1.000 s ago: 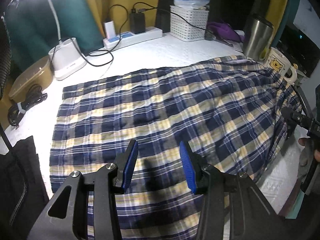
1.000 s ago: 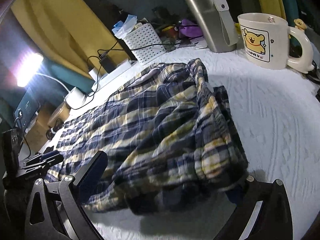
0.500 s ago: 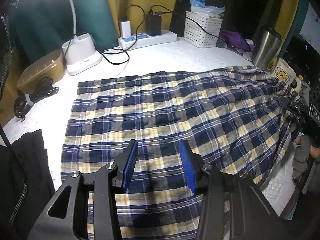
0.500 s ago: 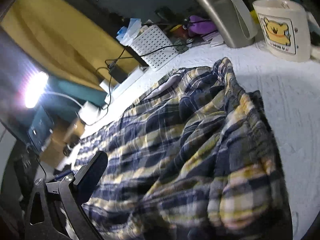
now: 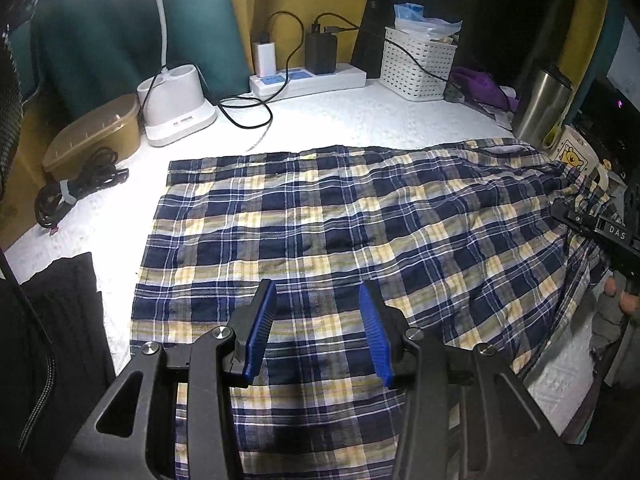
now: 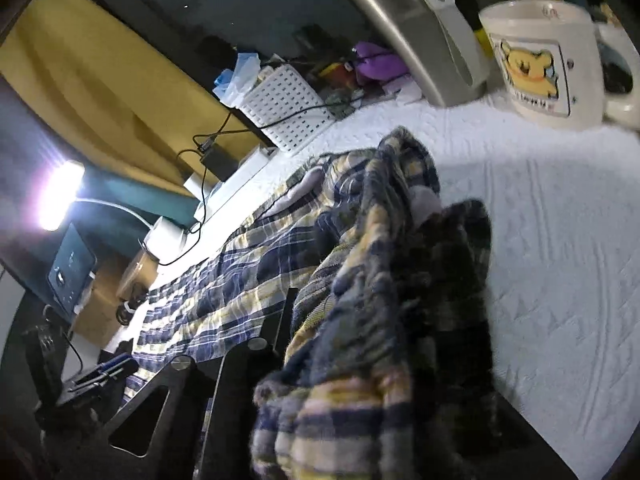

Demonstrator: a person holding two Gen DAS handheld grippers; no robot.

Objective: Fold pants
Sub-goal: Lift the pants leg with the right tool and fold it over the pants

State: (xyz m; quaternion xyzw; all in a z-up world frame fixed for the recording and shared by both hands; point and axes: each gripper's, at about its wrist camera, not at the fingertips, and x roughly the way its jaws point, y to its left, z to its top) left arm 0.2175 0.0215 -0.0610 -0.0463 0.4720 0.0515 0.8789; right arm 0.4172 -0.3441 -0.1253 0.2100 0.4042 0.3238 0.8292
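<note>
The right tongs, closing on the bunched waistband of the pants near the mug, may drag fabric into it if lifted, while the left tongs hover apart above the pants.

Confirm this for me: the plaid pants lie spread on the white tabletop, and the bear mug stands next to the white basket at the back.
Not quite. The plaid pants do lie spread on the white tabletop, but the bear mug stands next to the steel tumbler, not the white basket, which sits further along the back edge. The left wrist view shows it.
</note>
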